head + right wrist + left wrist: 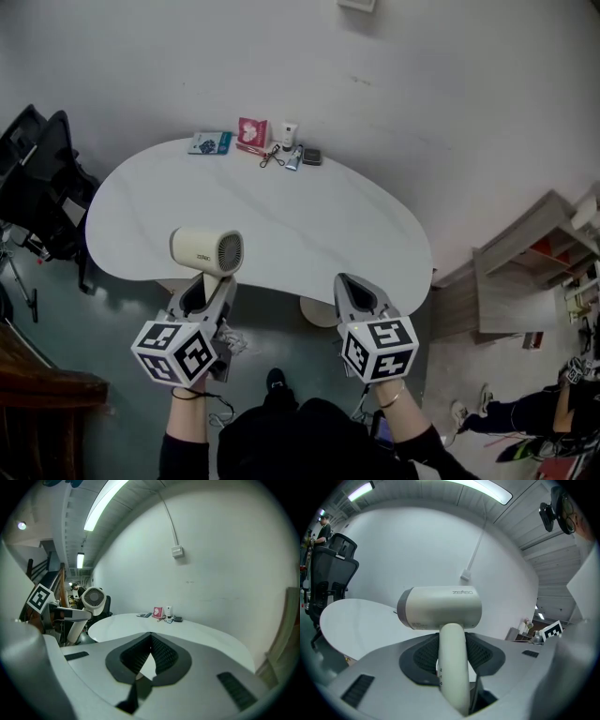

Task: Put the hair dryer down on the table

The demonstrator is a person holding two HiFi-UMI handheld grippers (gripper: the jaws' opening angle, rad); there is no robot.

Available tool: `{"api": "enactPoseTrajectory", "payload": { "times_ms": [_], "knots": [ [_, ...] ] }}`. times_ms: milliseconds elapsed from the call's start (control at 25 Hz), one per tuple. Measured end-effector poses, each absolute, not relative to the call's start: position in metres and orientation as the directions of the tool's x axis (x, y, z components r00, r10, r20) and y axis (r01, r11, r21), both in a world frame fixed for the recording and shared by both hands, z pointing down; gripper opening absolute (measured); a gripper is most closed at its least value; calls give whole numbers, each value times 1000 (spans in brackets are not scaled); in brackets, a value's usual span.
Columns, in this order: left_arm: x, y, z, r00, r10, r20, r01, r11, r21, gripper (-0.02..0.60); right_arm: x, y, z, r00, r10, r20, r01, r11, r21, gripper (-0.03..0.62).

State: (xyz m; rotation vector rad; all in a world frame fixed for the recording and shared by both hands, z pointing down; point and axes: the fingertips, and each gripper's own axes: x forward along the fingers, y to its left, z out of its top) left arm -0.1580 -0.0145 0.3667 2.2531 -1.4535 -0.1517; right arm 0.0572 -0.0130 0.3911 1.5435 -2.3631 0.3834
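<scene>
A cream hair dryer (206, 251) hangs over the near edge of the white oval table (309, 225), its grille facing right. My left gripper (208, 286) is shut on its handle, which stands upright between the pads in the left gripper view, with the dryer's barrel (440, 607) lying crosswise above. My right gripper (354, 286) is at the table's near edge, to the right of the dryer, jaws closed together with nothing in them. The right gripper view looks past its gripper (151, 637) to the dryer (93, 598) at left and the table (197, 630).
Small items line the table's far edge: a blue packet (209, 142), a pink box (252, 132), a white tube (288, 136) and a dark case (311, 156). A black office chair (42, 178) stands left. A wooden shelf (534, 272) and a person (525, 412) are at right.
</scene>
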Motion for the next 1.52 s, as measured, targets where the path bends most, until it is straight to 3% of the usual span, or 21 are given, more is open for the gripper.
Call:
{"api": "enactPoseTrajectory", "payload": {
  "times_ms": [720, 1520],
  "knots": [
    [-169, -88, 374, 409, -898, 166, -848, -306, 432, 169, 55, -62, 399, -357, -843, 402, -928, 370, -48, 2],
    [-130, -173, 407, 437, -858, 268, -848, -295, 439, 169, 70, -153, 413, -363, -824, 435, -925, 375, -61, 2]
  ]
}}
